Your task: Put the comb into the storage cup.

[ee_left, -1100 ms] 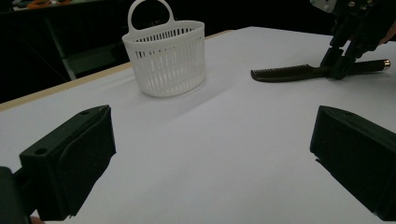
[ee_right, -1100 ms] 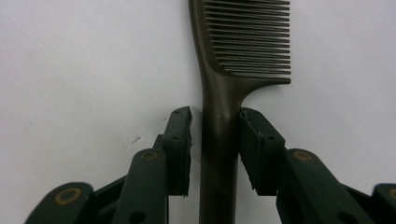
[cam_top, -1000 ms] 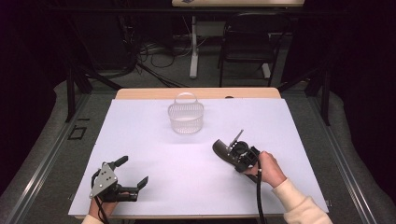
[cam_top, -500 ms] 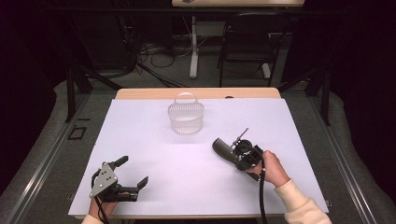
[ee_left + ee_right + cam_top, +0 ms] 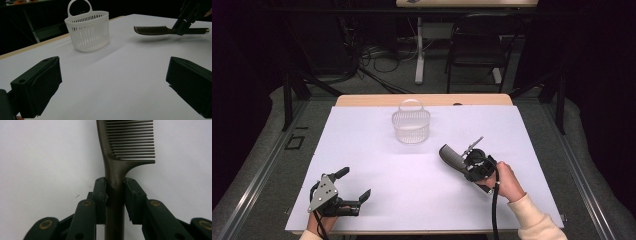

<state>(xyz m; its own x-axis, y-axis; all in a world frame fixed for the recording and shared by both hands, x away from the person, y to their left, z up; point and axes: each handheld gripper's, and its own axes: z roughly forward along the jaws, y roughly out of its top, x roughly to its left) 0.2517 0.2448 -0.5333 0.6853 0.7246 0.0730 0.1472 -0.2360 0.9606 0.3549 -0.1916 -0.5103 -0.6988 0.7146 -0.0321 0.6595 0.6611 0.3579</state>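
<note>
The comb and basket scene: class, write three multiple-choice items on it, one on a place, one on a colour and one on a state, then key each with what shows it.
1. Where does the basket stand?
A. On the far middle of the white table
B. Beside the left gripper
C. On the floor

2. What colour is the basket?
A. Black
B. White
C. Red

3. How is the comb held?
A. It lies loose on the table
B. It sits in the basket
C. The right gripper is clamped on its handle

Answers: 1 A, the high view shows it near the table's far edge, apart from both grippers. 2 B, its slatted wall is white in the left gripper view. 3 C, the right gripper view shows both pads pressing the handle just below the teeth.
</note>
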